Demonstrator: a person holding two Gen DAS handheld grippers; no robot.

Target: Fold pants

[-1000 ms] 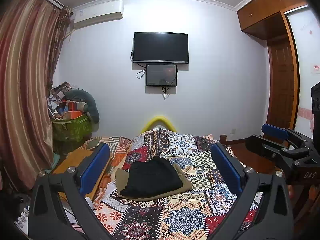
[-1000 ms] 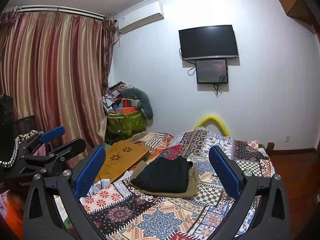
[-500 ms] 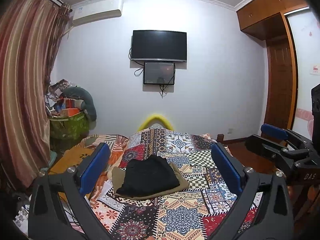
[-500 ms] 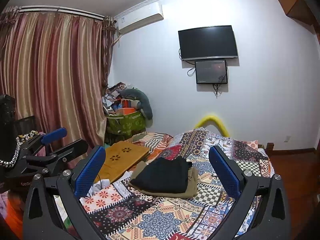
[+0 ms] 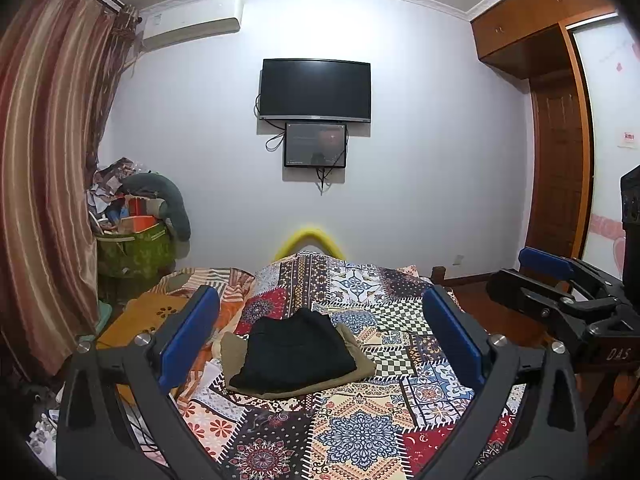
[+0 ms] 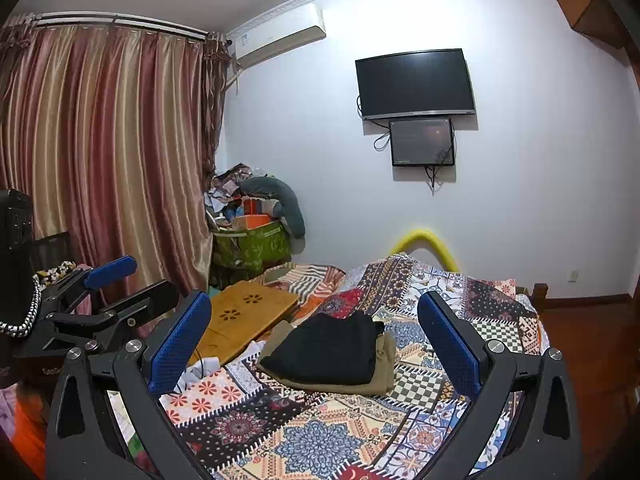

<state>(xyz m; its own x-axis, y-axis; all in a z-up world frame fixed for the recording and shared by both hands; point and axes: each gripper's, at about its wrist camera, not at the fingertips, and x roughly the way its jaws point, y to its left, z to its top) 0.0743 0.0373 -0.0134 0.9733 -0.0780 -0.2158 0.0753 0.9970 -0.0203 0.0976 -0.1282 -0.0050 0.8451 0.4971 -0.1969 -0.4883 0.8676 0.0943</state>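
Little has been moved since earlier: both the left hand-held gripper (image 5: 320, 344) and right hand-held gripper (image 6: 316, 344) are held wide above folded black pants (image 5: 296, 354); a green bin (image 6: 252, 246) is overfilled with clutter.

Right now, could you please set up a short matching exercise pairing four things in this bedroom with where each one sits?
Things:
1. black folded pants
2. khaki folded pants
3. wooden lap desk
4. television

Places:
a. mounted on the white wall
b. directly on the patchwork bedspread, under another garment
c. at the bed's curtain-side edge
d. on top of the stack

Pairs: 1-d, 2-b, 3-c, 4-a
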